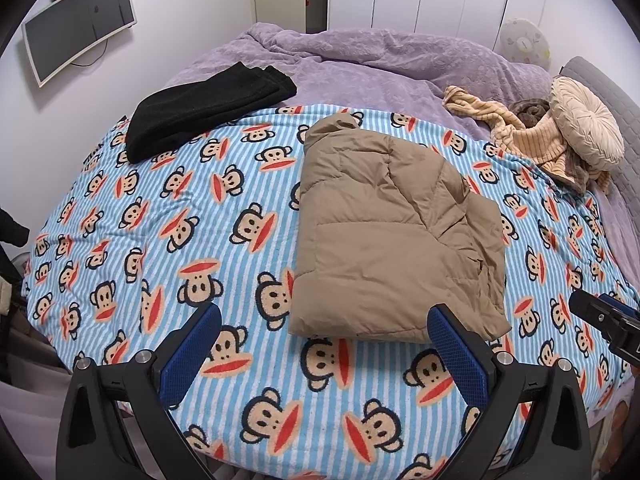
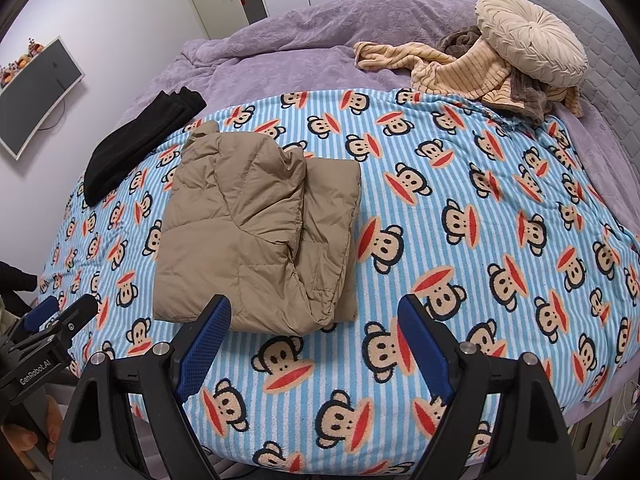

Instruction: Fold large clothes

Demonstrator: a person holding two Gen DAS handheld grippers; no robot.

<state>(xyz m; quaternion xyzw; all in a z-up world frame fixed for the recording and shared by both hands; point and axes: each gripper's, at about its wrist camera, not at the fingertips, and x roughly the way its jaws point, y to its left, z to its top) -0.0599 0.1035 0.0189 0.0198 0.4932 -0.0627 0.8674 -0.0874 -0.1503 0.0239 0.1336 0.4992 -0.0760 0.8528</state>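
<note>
The tan jacket (image 1: pixel 396 236) lies folded into a thick bundle on the monkey-print blanket (image 1: pixel 200 208) toward the near edge of the bed, touched by neither tool. The left tool (image 1: pixel 324 344) and the right tool (image 2: pixel 314 330) both hover just short of it, spread wide and empty. A folded black garment (image 1: pixel 208 112) lies by the bed's far left edge (a heap of striped clothes (image 2: pixel 460 72) sits toward the far right corner).

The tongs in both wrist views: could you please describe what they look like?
Both the left tongs and the right tongs have black angular frames with silver round bolts and blue, finely textured fingers. The left one's body carries white "GenRobot.AI" lettering in the right wrist view.
</note>
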